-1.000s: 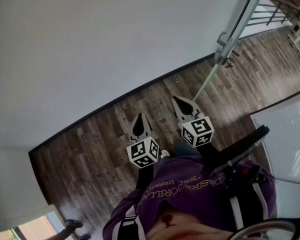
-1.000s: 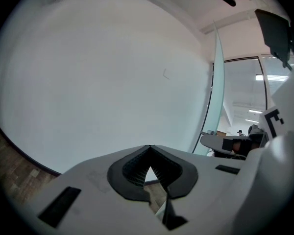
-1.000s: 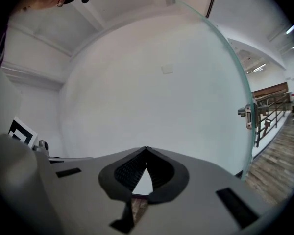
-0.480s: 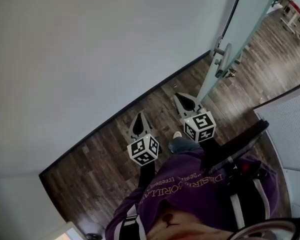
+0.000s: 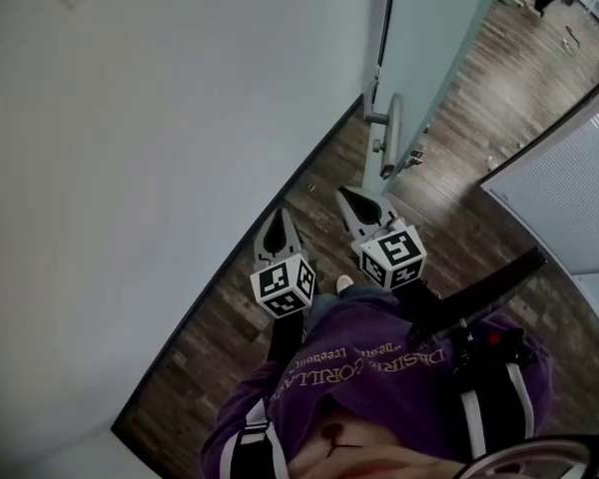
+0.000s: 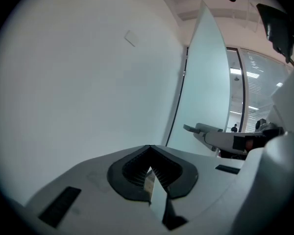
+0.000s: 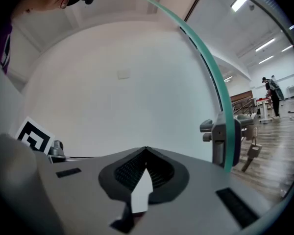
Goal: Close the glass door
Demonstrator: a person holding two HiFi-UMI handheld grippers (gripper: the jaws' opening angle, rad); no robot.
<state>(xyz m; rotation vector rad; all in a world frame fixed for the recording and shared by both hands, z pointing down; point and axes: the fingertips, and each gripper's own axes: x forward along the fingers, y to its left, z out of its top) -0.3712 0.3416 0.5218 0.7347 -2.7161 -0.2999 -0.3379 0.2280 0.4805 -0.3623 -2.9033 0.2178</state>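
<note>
Left gripper (image 5: pixel 279 223) - jaws pressed together, nothing between the ribbed black pads, tip meeting in a point in its own view (image 6: pixel 148 147). Right gripper (image 5: pixel 354 203) was the same: jaws together, empty (image 7: pixel 146 150). Both had grey plastic shells, each with a white cube of black square markers behind.

The pale green frosted glass door (image 5: pixel 434 38) stood open at about 1 o'clock from the right gripper, well apart from both tips. Its free edge faced the grippers and read as a green-tinted strip in the right gripper view (image 7: pixel 220 92). The brushed-metal lever handle (image 5: pixel 389 133) sat on that edge at roughly 12 o'clock from the right gripper, on a boxy lock block, with a small key (image 7: pixel 252 153) hanging below it.

Handling, my read: the pane is probably heavy and fully stiff, with a smooth face that closed jaws would skid on and an edge brittle to knocks. The best hold is the metal handle - hook it or pinch the lever, jaws opened first. Otherwise, push flat on the lock block, not on bare glass. Swing it slowly, since that mass will carry on.

Around it:
- The matte white wall (image 5: pixel 130 168) filled 9 to 11 o'clock.
- A thin black skirting strip (image 5: pixel 250 257) ran along its foot.
- The dark wood-plank floor (image 5: pixel 459 198) lay beneath.
- A ribbed frosted partition (image 5: pixel 569 188) stood at 3 o'clock.
</note>
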